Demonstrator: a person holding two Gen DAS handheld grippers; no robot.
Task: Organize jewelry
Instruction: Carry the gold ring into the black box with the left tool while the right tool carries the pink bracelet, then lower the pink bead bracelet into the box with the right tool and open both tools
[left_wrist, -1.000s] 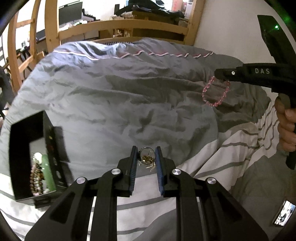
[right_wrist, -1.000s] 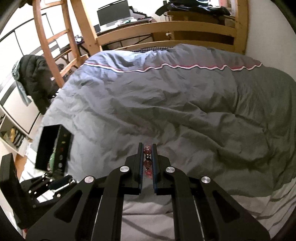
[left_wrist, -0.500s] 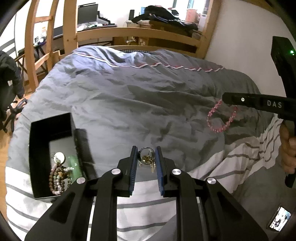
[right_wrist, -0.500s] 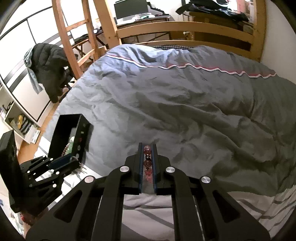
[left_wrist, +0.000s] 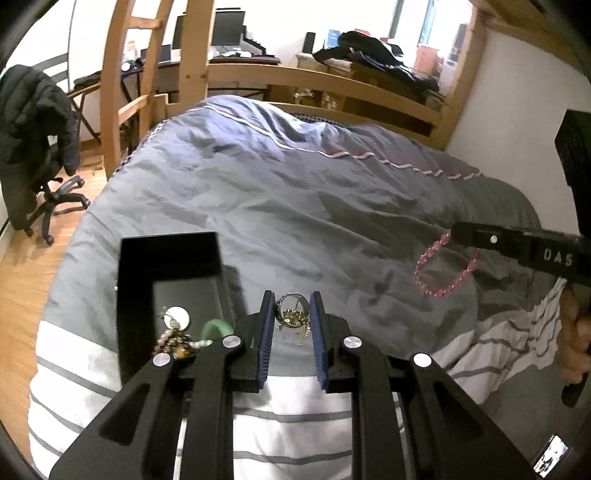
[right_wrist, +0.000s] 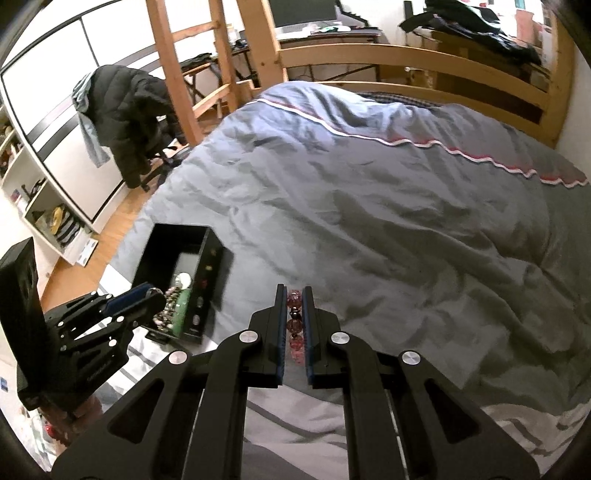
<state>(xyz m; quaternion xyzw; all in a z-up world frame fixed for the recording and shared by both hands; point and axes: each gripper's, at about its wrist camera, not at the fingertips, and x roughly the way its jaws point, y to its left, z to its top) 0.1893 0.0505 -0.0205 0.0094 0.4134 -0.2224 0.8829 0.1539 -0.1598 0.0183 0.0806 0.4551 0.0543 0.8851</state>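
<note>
My left gripper (left_wrist: 291, 301) is shut on a round metal pendant (left_wrist: 292, 314) with small gold pieces and a dangling chain. It hangs just right of a black jewelry box (left_wrist: 170, 254) on the bed, which holds beaded bracelets (left_wrist: 173, 339), a green bangle (left_wrist: 216, 326) and a round white piece (left_wrist: 179, 316). My right gripper (right_wrist: 294, 295) is shut on a pink bead bracelet (right_wrist: 294, 325). In the left wrist view that bracelet (left_wrist: 443, 271) hangs as a loop from the right gripper (left_wrist: 458, 232). The box (right_wrist: 184, 258) lies to the left in the right wrist view, with the left gripper (right_wrist: 151, 293) over its near end.
A rumpled grey duvet (left_wrist: 314, 206) covers the bed, with a striped sheet (left_wrist: 295, 413) at the near side. A wooden bed frame (left_wrist: 317, 79) and ladder (left_wrist: 122, 85) stand behind. An office chair with a dark jacket (left_wrist: 33, 125) stands on the floor at left.
Both grippers have swung left toward the black box while keeping their grips. The box has moved from the left edge of both views toward the centre.
</note>
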